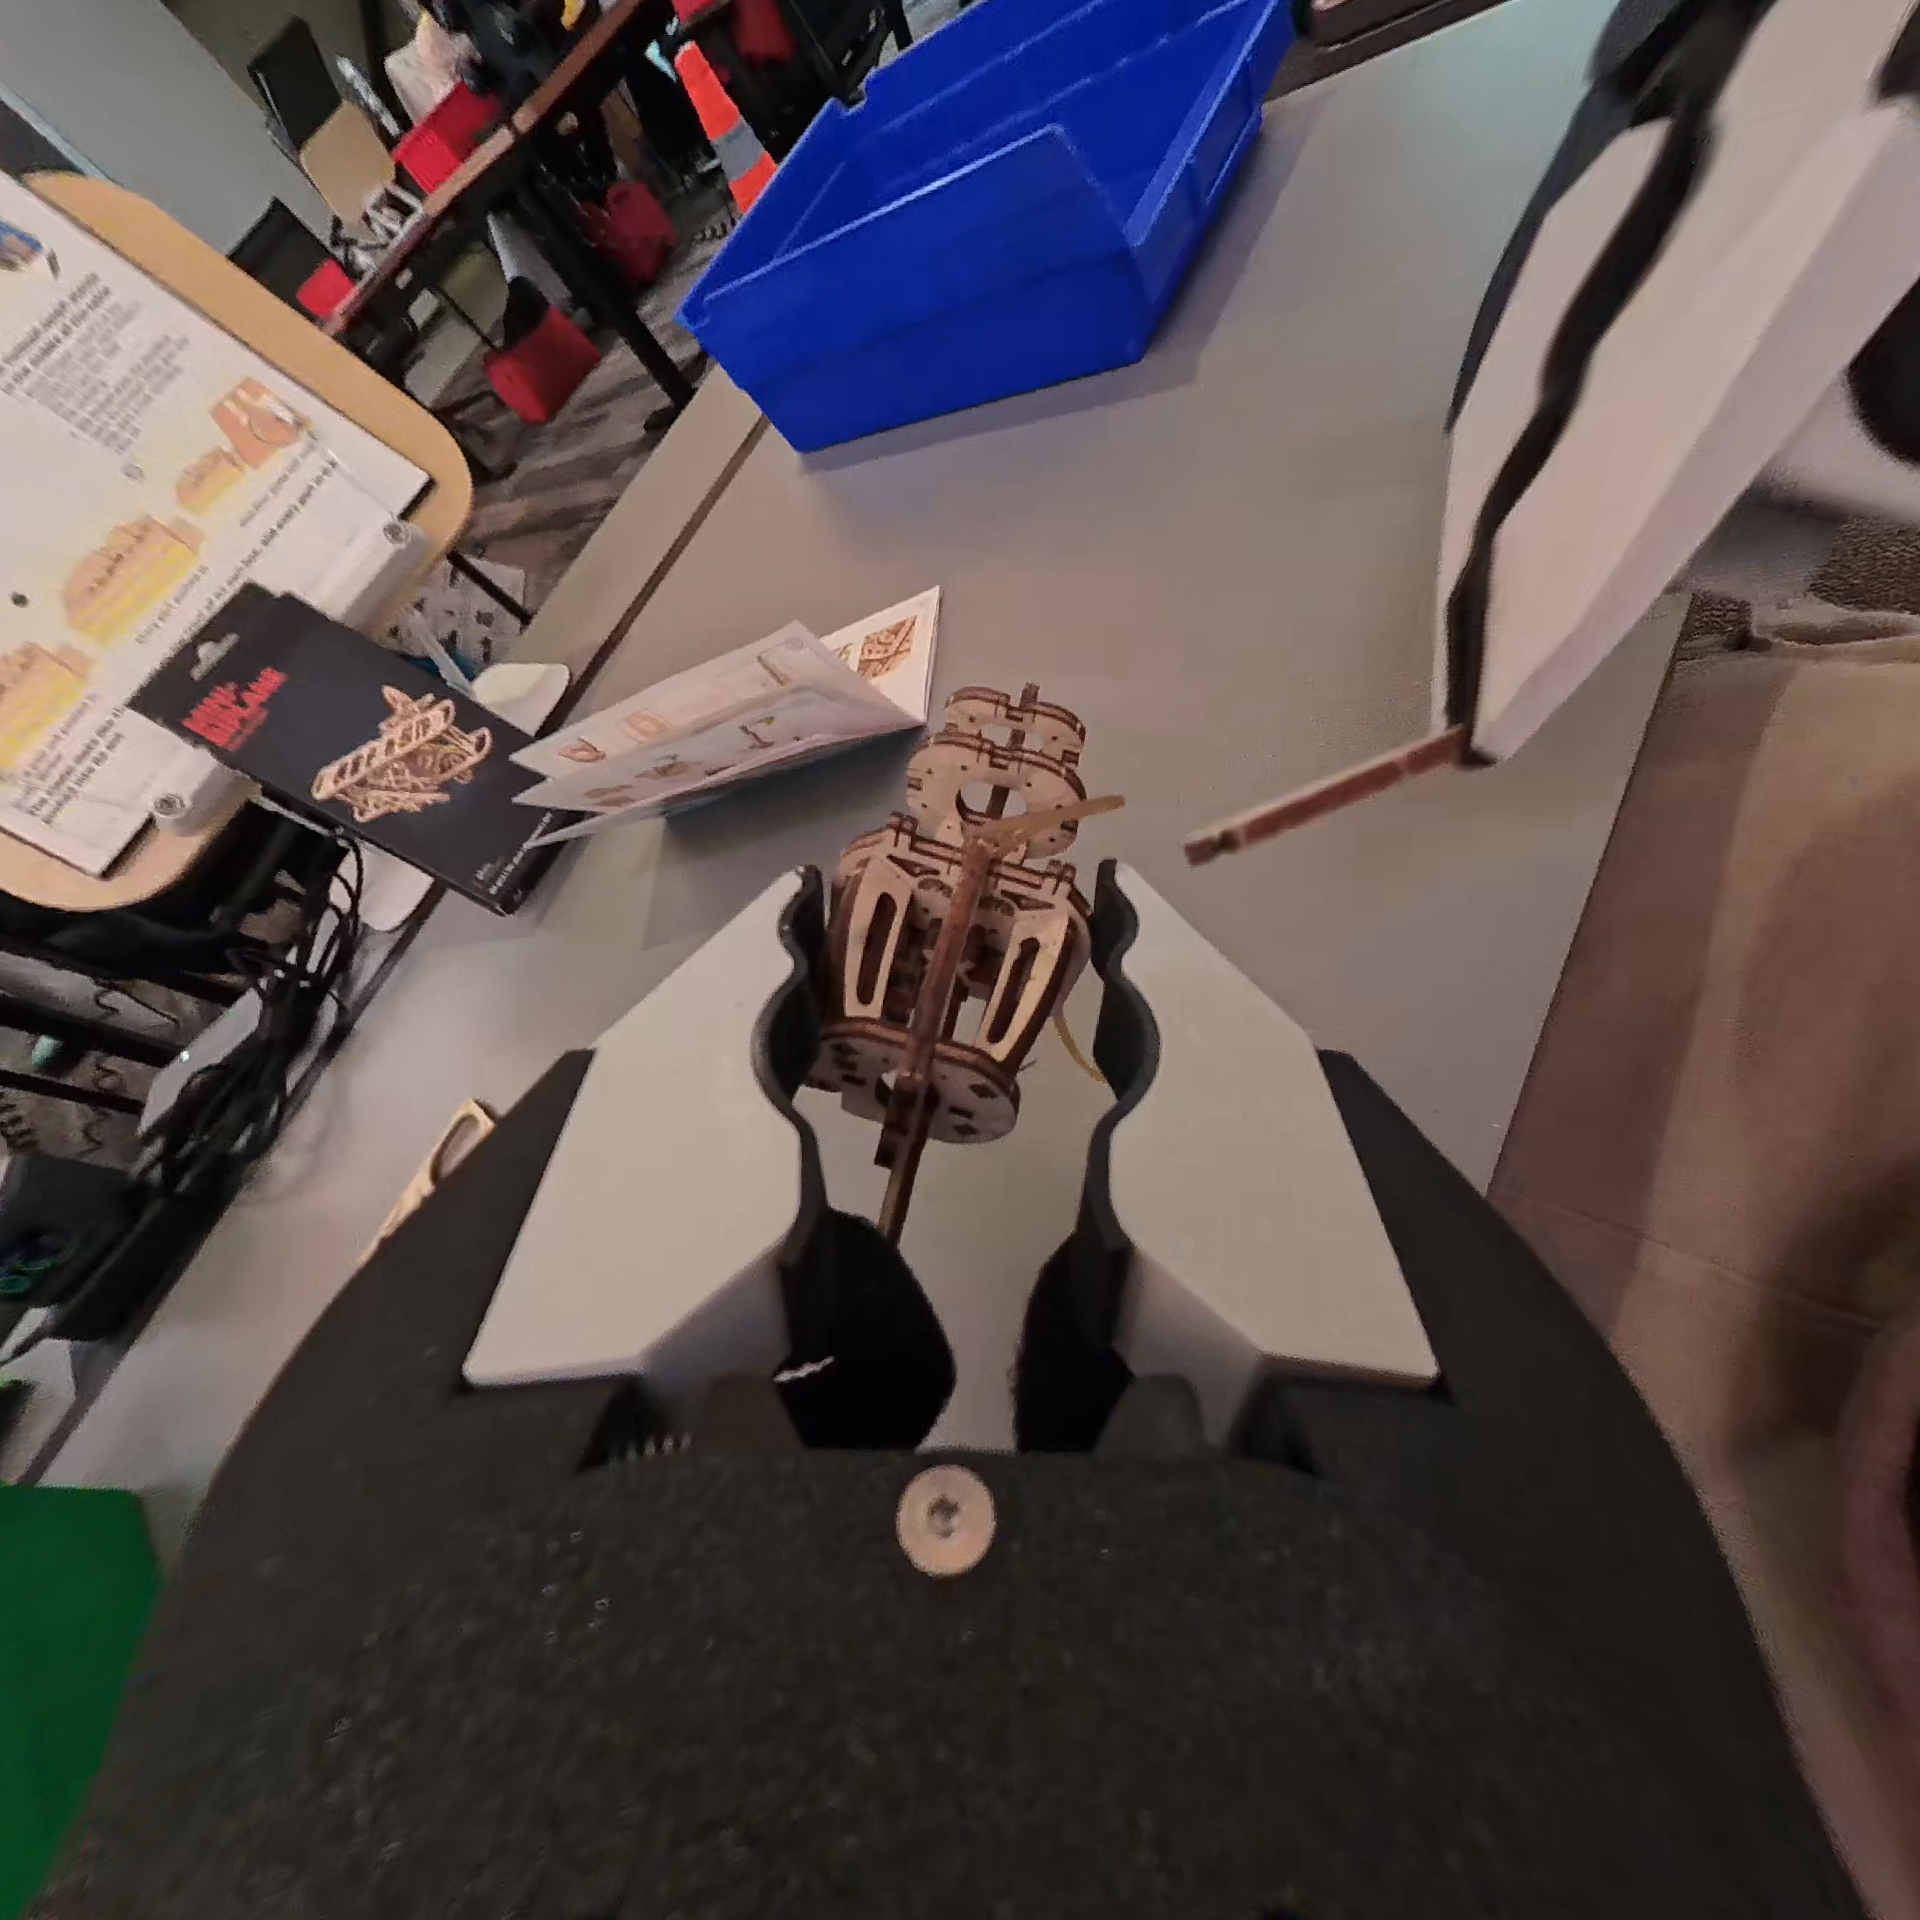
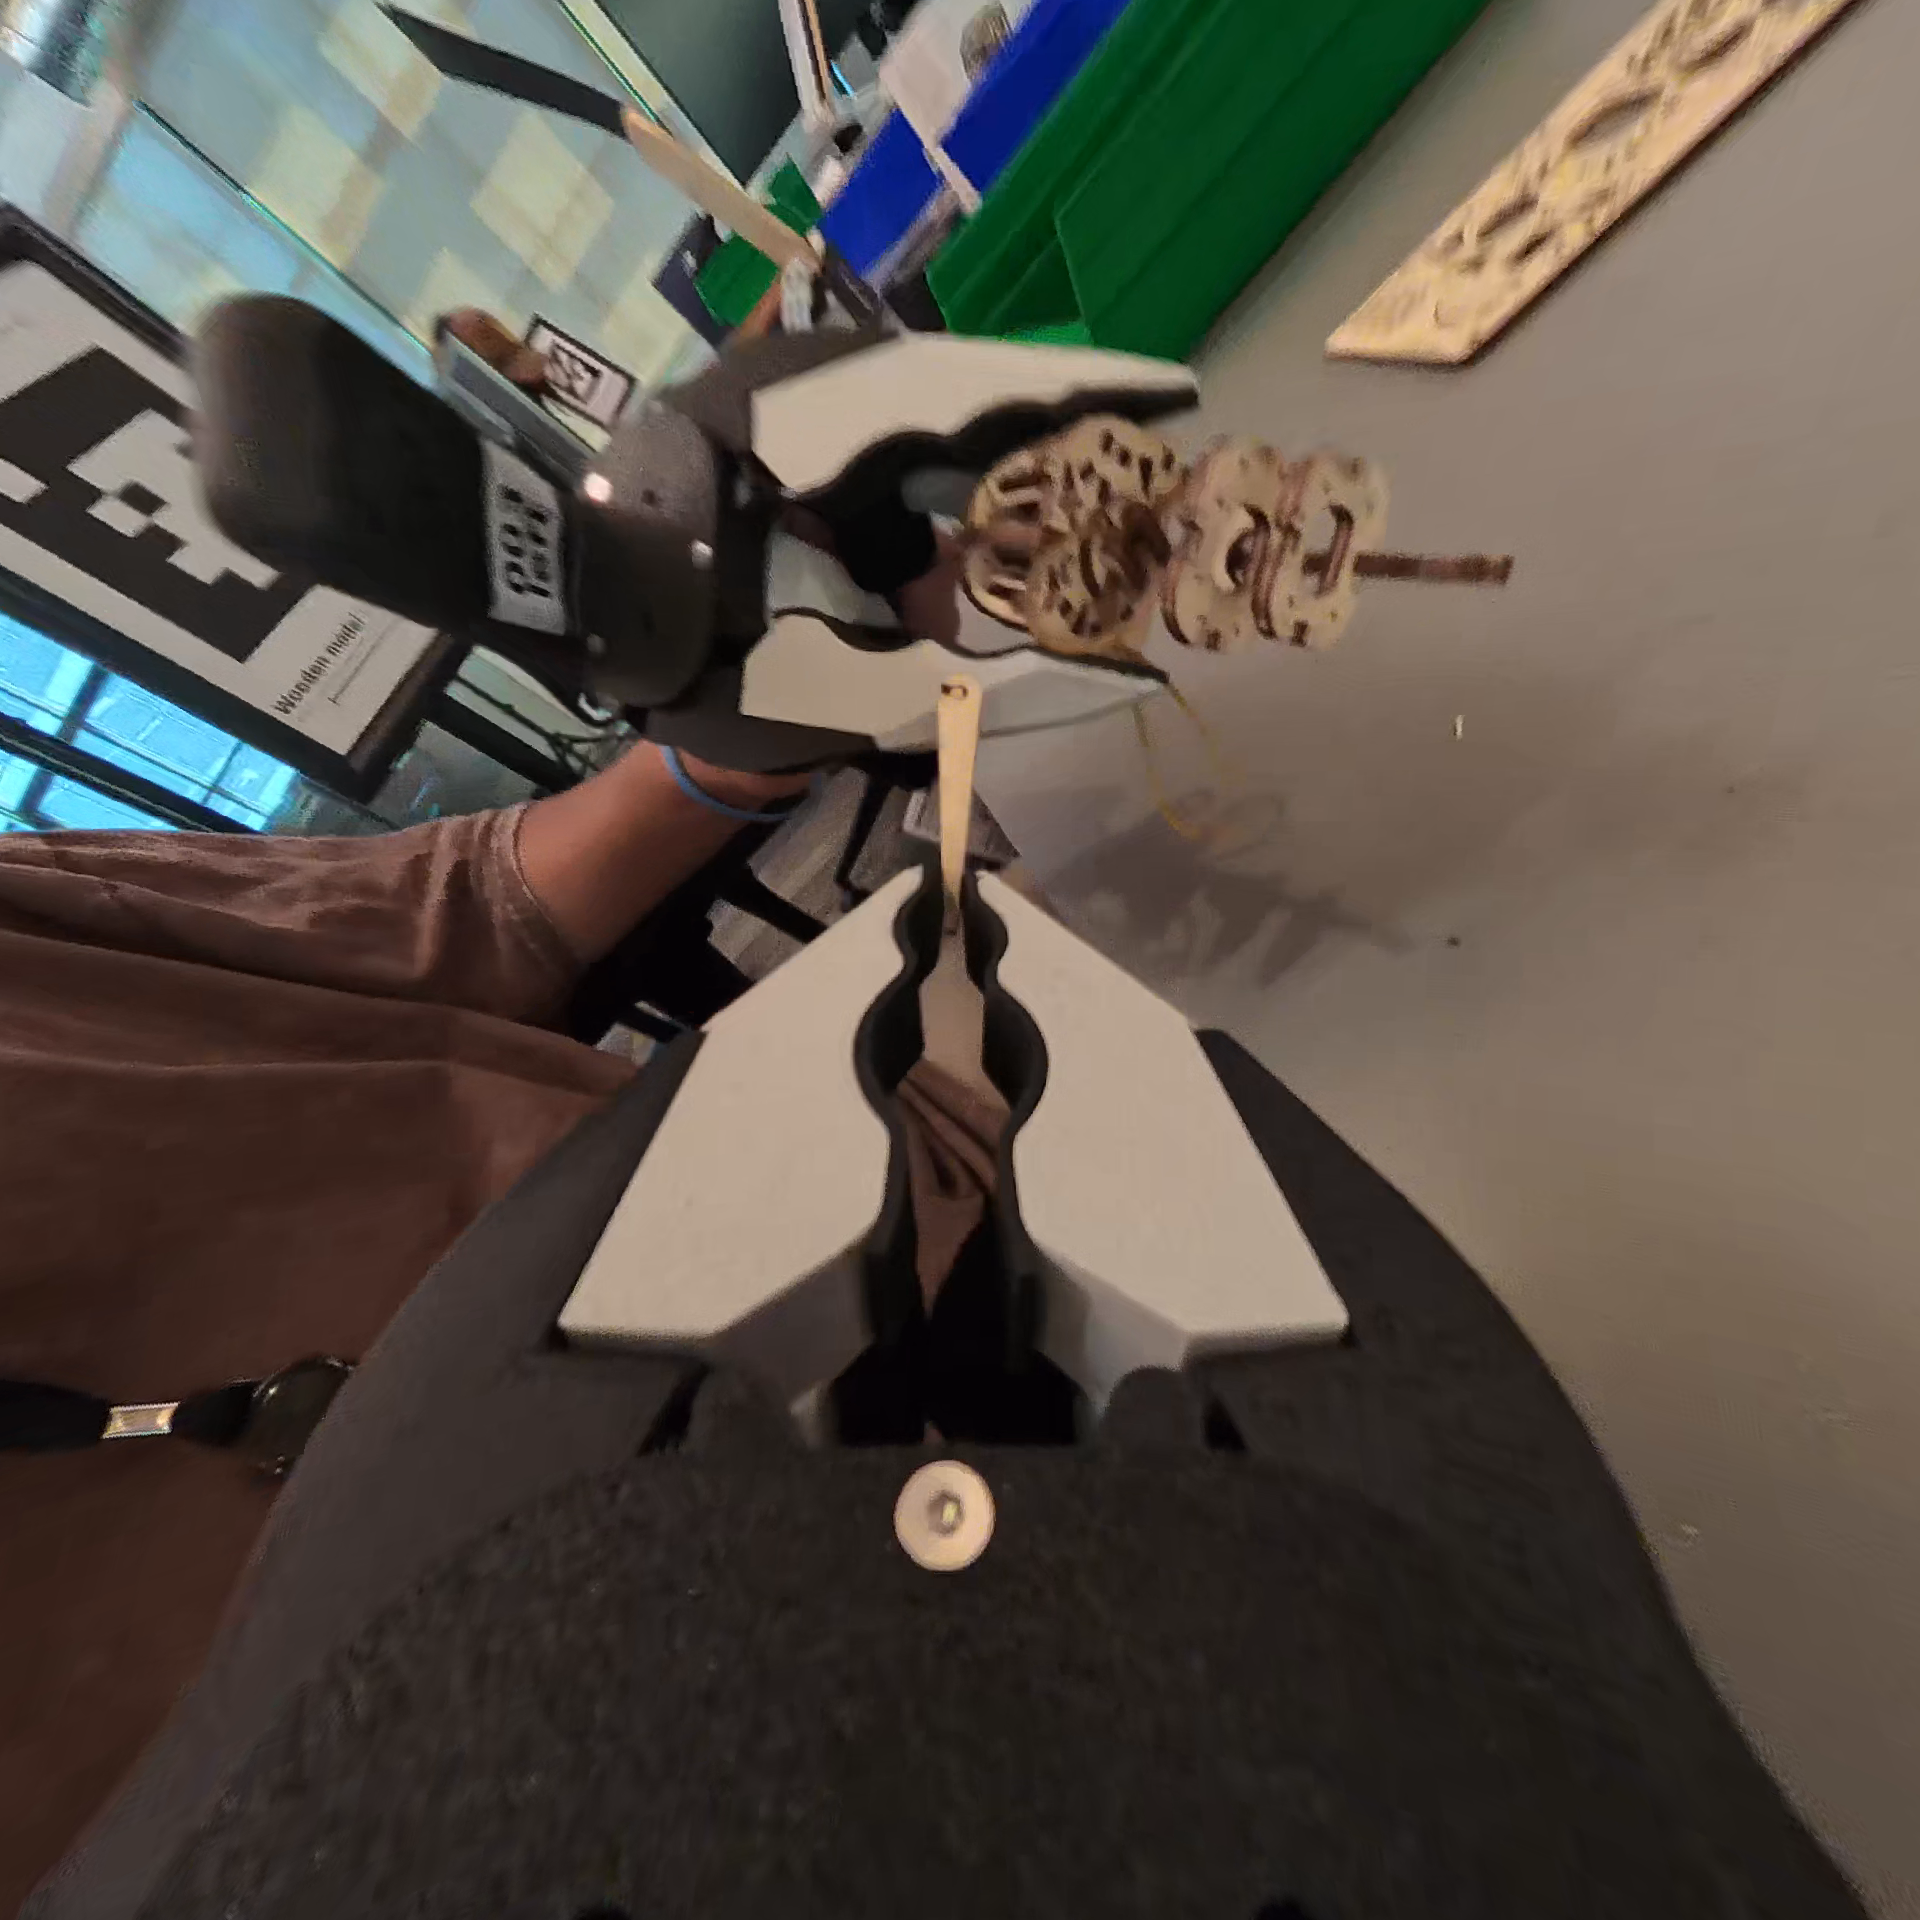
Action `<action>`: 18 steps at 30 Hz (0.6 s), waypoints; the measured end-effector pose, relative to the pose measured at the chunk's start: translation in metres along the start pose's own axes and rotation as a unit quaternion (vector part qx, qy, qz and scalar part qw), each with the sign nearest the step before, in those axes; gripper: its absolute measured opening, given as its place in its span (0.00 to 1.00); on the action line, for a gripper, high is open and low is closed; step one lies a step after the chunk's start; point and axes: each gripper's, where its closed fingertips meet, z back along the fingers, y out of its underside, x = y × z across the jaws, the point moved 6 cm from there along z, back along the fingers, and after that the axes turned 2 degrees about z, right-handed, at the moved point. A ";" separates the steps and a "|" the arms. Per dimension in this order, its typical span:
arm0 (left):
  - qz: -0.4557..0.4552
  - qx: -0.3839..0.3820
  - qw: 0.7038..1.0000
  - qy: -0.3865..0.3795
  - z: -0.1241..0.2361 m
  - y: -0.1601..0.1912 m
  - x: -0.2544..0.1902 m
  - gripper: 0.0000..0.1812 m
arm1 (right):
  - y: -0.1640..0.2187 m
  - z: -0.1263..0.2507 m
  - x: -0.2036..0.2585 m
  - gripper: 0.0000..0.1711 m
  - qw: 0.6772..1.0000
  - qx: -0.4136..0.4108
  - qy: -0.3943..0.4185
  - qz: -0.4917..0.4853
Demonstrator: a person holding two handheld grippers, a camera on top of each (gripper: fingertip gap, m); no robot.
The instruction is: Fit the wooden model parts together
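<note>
My left gripper is shut on a partly built wooden model: slotted plates and round discs on a central stick, held above the grey table. A thin yellow band hangs from it. My right gripper is shut on a thin pale wooden strip that points toward the model, a short gap away. In the left wrist view the right gripper comes in from the upper right with the strip aimed at the model. The left gripper also shows in the right wrist view.
A blue bin stands at the far side of the table. An open instruction booklet and a black package card lie to the left. A wooden parts sheet and a green bin sit beyond. A person's brown sleeve is close by.
</note>
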 end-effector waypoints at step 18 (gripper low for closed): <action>-0.049 -0.009 0.999 -0.022 0.004 -0.007 -0.009 0.27 | -0.009 0.013 -0.014 0.01 0.995 -0.068 0.006 -0.075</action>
